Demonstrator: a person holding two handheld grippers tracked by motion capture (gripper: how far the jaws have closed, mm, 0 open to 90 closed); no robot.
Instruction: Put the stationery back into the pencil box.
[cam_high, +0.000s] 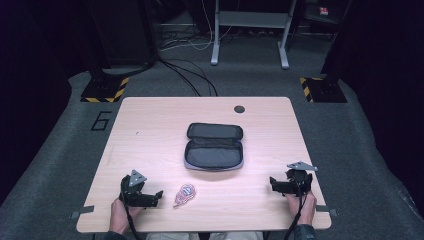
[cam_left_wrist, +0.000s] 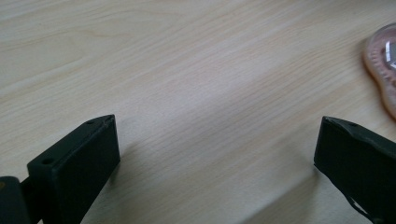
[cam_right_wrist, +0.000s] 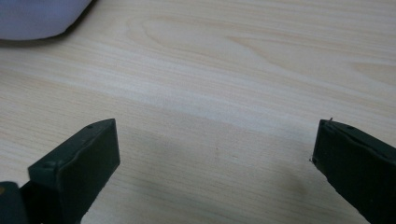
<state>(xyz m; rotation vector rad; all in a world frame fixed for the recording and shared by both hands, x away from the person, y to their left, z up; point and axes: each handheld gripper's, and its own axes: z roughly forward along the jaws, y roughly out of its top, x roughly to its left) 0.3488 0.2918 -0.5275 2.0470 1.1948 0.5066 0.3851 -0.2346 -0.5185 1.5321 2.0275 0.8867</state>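
A black zip case (cam_high: 214, 146) lies unzipped and flat at the middle of the wooden table (cam_high: 150, 125), its grey lining up. A small clear packet holding a reddish coiled cable (cam_high: 184, 194) rests near the front edge; its edge appears in the left gripper view as the packet (cam_left_wrist: 383, 74). My left gripper (cam_high: 159, 196) sits on the table just left of the packet, jaws wide apart and empty (cam_left_wrist: 217, 154). At the front right my right gripper (cam_high: 272, 184) rests open on bare wood (cam_right_wrist: 217, 154), with the case's corner (cam_right_wrist: 37, 18) off to its upper left.
A dark round grommet hole (cam_high: 239, 108) sits near the table's far edge. Beyond the table are floor cables (cam_high: 192, 75), a grey frame's legs (cam_high: 250, 35) and two stands with yellow-black striped bases (cam_high: 105, 90). A "6" is marked on the floor (cam_high: 101, 120).
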